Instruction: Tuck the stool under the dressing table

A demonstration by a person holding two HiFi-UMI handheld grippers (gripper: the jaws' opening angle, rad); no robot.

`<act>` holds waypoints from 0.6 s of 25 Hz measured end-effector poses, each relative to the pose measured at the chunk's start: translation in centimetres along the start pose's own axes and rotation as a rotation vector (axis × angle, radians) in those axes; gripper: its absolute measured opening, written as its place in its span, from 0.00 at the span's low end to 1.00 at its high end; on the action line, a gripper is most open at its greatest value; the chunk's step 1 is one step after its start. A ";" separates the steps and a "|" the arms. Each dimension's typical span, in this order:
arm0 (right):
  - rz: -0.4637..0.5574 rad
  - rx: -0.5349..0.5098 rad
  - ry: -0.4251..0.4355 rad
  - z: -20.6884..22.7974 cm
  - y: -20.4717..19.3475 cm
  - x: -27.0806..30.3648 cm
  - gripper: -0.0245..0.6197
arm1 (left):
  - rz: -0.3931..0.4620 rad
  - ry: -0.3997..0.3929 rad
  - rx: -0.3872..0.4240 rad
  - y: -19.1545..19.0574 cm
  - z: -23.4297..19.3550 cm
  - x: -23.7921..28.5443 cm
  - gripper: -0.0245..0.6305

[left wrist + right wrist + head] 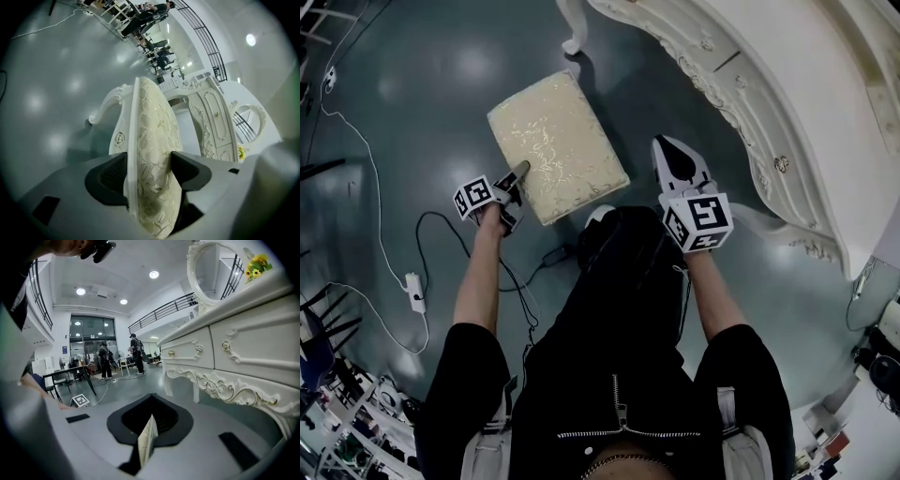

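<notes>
The stool (pixel 553 141), a cream patterned cushion on a white carved frame, stands on the grey floor to the left of the white dressing table (pixel 787 103). My left gripper (pixel 520 173) is at its near left corner. In the left gripper view the cushion edge (pixel 152 126) stands on end between the jaws, and both pads (pixel 180 166) touch it. My right gripper (pixel 662 142) hovers to the right of the stool, off it, with its jaws together. A thin cream strip (pixel 147 441) shows in the slit between them; what it is I cannot tell. The table's drawers (pixel 225 352) run along its right.
A white cable (pixel 375 216) and a power strip (pixel 415 292) lie on the floor at the left, with a dark cable (pixel 525 281) near my feet. Chairs and clutter fill the lower left corner (pixel 337 412). Far off, people (pixel 103 359) stand by a dark table (pixel 65 376).
</notes>
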State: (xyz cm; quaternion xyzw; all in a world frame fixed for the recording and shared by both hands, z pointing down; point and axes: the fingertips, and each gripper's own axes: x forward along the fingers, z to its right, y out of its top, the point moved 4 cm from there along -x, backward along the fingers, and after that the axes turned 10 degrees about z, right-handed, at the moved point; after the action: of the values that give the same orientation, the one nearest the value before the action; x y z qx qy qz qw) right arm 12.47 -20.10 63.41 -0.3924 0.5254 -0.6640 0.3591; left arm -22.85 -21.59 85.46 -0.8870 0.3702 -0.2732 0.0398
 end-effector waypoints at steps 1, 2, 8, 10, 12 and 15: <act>0.002 0.000 0.000 0.0 -0.1 0.0 0.05 | 0.008 -0.005 -0.001 -0.3 0.3 0.4 0.50; 0.006 0.000 -0.002 0.0 -0.3 0.0 0.05 | 0.014 -0.009 0.000 -0.5 0.6 1.0 0.50; 0.026 -0.010 -0.050 1.5 -0.5 -1.1 0.05 | 0.005 -0.054 0.005 -1.3 3.6 5.7 0.49; 0.034 -0.004 -0.066 2.3 -0.7 -1.7 0.04 | 0.015 -0.071 -0.013 -1.7 4.4 7.2 0.48; 0.047 0.007 -0.082 3.1 -0.9 -2.2 0.05 | 0.019 -0.094 -0.041 -2.5 5.4 8.8 0.48; 0.067 0.005 -0.116 4.4 -1.4 -2.9 0.05 | 0.024 -0.126 -0.070 -3.8 7.1 11.3 0.47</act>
State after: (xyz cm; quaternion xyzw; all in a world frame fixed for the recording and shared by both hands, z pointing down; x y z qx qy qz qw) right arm 17.62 -19.11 65.00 -0.4118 0.5149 -0.6290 0.4119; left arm -10.30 -27.45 85.58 -0.8987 0.3870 -0.2035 0.0354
